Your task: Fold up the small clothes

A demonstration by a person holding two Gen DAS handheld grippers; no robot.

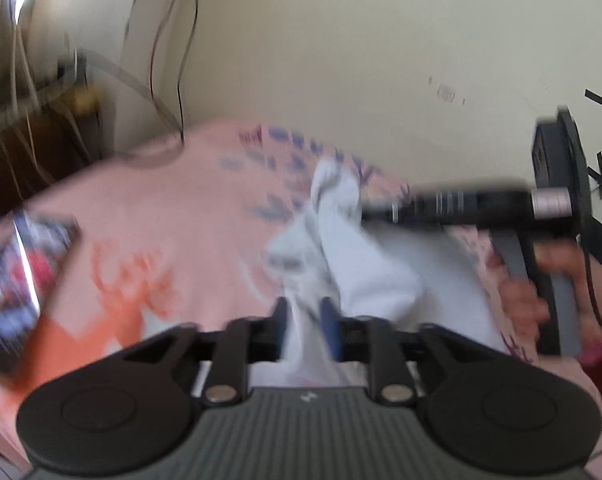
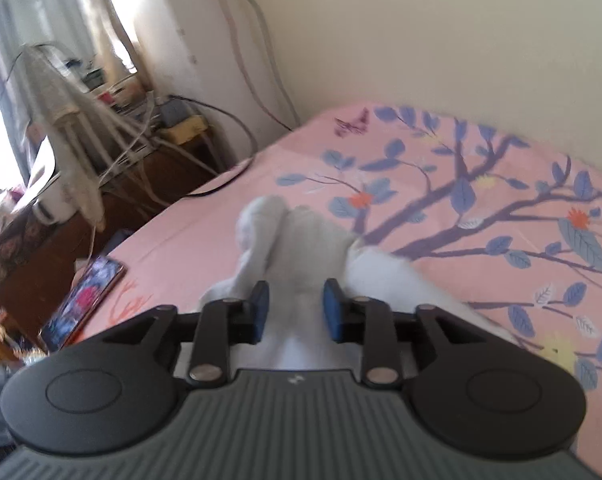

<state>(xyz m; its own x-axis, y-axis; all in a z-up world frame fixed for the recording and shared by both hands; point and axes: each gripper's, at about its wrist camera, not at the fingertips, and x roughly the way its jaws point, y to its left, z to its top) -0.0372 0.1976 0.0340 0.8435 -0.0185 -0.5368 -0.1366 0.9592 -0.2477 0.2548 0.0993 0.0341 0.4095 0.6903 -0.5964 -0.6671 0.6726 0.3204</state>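
the white garment (image 1: pixel 365 276) lies bunched and twisted on the pink floral bed sheet (image 2: pixel 481 168), not yet flat or squared, so by my reading the fold is barely begun and nearly all of it is left. the left gripper (image 1: pixel 307 328) has its jaws drawn close on a strand of the cloth running between them, seemingly pinching it, while the right gripper (image 2: pixel 297 308) stands with jaws apart and cloth lying between them, its pads not clearly pressing. a phone (image 2: pixel 83 304) rests near the bed's edge, well apart from the garment.
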